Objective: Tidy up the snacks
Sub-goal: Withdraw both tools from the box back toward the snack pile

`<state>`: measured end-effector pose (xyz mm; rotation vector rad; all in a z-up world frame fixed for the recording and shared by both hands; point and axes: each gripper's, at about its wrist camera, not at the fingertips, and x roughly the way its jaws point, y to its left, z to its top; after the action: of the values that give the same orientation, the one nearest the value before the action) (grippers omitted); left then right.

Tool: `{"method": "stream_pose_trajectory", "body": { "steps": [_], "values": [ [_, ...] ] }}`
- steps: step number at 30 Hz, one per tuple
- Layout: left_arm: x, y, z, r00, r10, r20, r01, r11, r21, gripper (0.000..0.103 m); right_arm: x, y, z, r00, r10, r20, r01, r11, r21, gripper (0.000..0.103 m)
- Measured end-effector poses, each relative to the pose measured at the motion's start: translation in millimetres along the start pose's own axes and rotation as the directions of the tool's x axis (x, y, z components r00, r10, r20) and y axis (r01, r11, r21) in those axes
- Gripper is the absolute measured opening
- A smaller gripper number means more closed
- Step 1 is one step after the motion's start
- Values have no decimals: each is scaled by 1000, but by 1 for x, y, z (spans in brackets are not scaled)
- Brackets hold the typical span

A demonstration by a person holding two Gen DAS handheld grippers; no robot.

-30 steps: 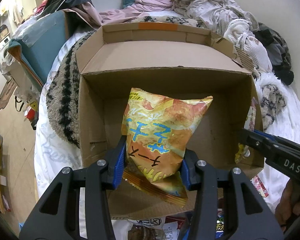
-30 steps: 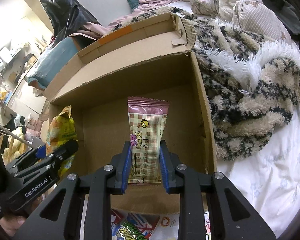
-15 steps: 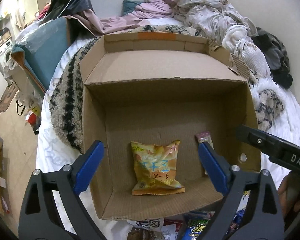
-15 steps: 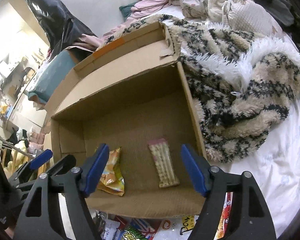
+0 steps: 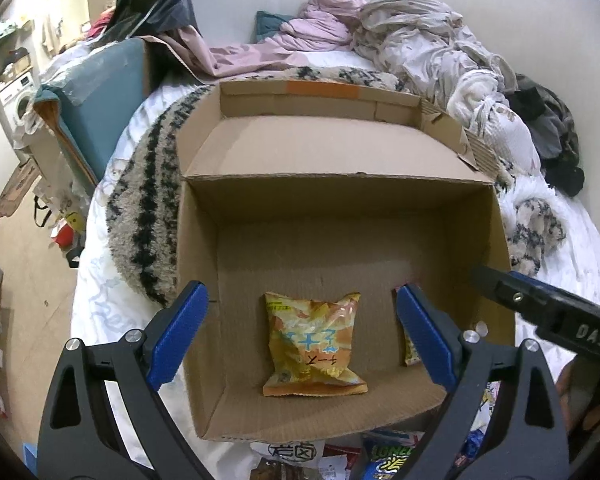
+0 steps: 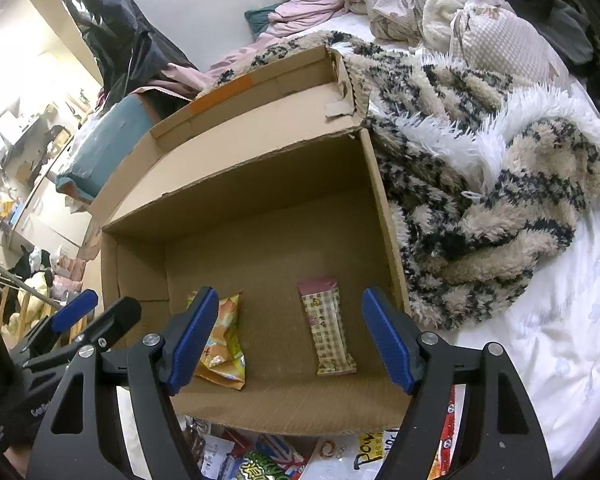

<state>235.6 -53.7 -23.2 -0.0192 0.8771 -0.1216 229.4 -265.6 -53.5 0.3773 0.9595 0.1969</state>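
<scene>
An open cardboard box [image 5: 340, 200] lies on the bed; it also shows in the right wrist view [image 6: 380, 200]. On its floor lie a yellow chip bag [image 5: 312, 344] [image 6: 224, 344] and a pink checked snack bar [image 6: 328, 328], whose edge shows behind my left finger [image 5: 410, 350]. My left gripper [image 5: 300, 332] is open and empty above the box's near side. My right gripper [image 6: 288, 332] is open and empty above the near side too. The right gripper's body [image 5: 556, 316] shows at the right in the left wrist view.
Several loose snack packets [image 6: 284, 460] [image 5: 380, 460] lie on the white sheet in front of the box. A fluffy patterned blanket [image 6: 480, 200] lies right of the box and under it [image 5: 148, 216]. Piled clothes [image 5: 420, 40] lie behind. A teal box [image 5: 100, 108] stands at the left.
Both grippers opened and let go: the chip bag and the snack bar dropped onto the box floor. Both grippers have since drawn back slightly and stay open.
</scene>
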Motion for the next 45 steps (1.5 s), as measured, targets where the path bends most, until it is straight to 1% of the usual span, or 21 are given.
{"method": "stream_pose_trajectory", "body": {
  "steps": [2, 5, 8, 10, 14, 16, 17, 21, 24, 26, 30, 32, 35, 36, 39, 42, 43, 45],
  "values": [
    [-4, 1, -1, 1000, 9, 5, -9, 1000, 4, 94, -5, 1, 1, 1000, 2, 14, -2, 1000, -4, 77],
    [-10, 2, 0, 1000, 25, -18, -24, 1000, 16, 94, -16, 3, 1, 999, 4, 40, -4, 1000, -2, 77],
    [-22, 5, -2, 999, 44, 2, -44, 999, 3, 94, -26, 7, -1, 999, 8, 51, -8, 1000, -6, 77],
    [-28, 7, -2, 997, 77, 5, -77, 997, -12, 94, -32, 9, -3, 999, 12, 53, -12, 1000, -8, 77],
    [-45, 7, -2, 995, 94, 27, -94, 995, -20, 94, -48, 12, -8, 998, 28, 63, -28, 1000, 2, 77],
    [-53, 6, -5, 998, 53, 18, -52, 999, -16, 94, -58, 14, -13, 997, 25, 78, -25, 1000, -2, 77],
    [-56, 5, -8, 999, 44, 12, -44, 999, -9, 94, -61, 15, -15, 996, 23, 82, -23, 1000, -7, 77],
    [-69, 1, -20, 999, 50, 1, -50, 999, 16, 94, -73, 18, -31, 997, 14, 77, -12, 1000, -27, 77],
    [-82, -1, -24, 999, 39, 27, -39, 999, 12, 94, -84, 19, -44, 997, 13, 72, -11, 999, -32, 77],
    [-91, -1, -26, 999, 14, 35, -14, 1000, 5, 94, -91, 18, -51, 997, 6, 78, -3, 999, -33, 77],
    [-102, 0, -36, 999, 16, 48, -16, 1000, 6, 94, -101, 19, -64, 997, -4, 83, 6, 1000, -25, 78],
    [-102, 0, -44, 999, 43, 30, -44, 999, 21, 94, -103, 19, -71, 997, -5, 76, 7, 1000, -24, 78],
    [-92, -6, -57, 993, 114, -37, -110, 990, 92, 94, -107, 18, -81, 998, -5, 68, 5, 1000, -11, 78],
    [-92, -4, -61, 993, 115, -42, -111, 990, 92, 94, -108, 16, -84, 998, -1, 65, 1, 1000, -2, 78],
    [-90, 7, -70, 993, 95, -68, -92, 995, 47, 94, -110, 12, -91, 998, 3, 58, -5, 1000, 24, 78],
    [-86, 21, -80, 993, 59, -105, -59, 998, 2, 94, -109, 12, -97, 999, -8, 48, 7, 1000, 18, 78],
    [-85, 26, -84, 992, 57, -112, -58, 998, -6, 94, -109, 11, -100, 999, -12, 42, 11, 1000, 11, 78],
    [-83, 34, -93, 988, 86, -131, -88, 996, -8, 94, -108, 9, -104, 999, -19, 28, 19, 1000, 3, 78]
  ]
}}
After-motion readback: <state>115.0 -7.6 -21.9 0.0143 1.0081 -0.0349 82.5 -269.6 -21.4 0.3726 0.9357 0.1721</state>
